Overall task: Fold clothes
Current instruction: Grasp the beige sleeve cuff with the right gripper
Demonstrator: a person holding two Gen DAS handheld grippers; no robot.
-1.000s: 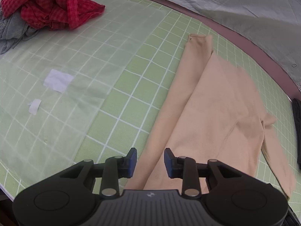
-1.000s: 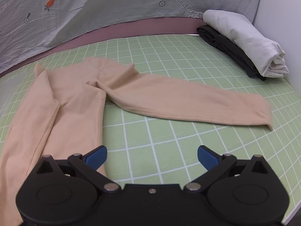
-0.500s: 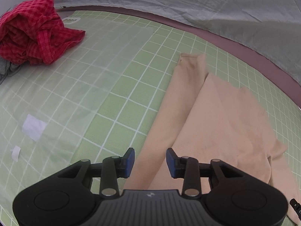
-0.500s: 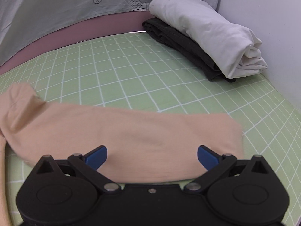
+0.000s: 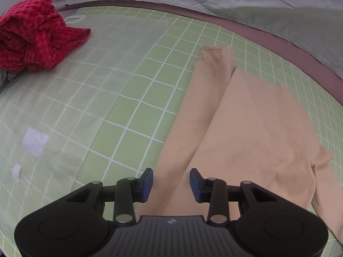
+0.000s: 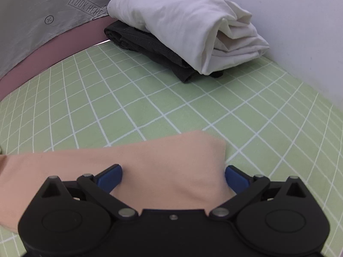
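Peach garment lies flat on the green grid mat, right of centre. Thin, limp knit; likely light and stretchy. Right gripper spread wide astride the near sleeve end, probably not yet pinching. Left gripper spread over the sleeve. Grip at the cuff.

Both views were evenly and brightly lit, with only soft shadows cast. A pale glare washed out the green grid mat on the left of the left wrist view. Strong fisheye bending was seen, grid lines curving toward dark corners. The peach garment was smeared along its far edge, possibly by motion, and its sleeve end likewise.
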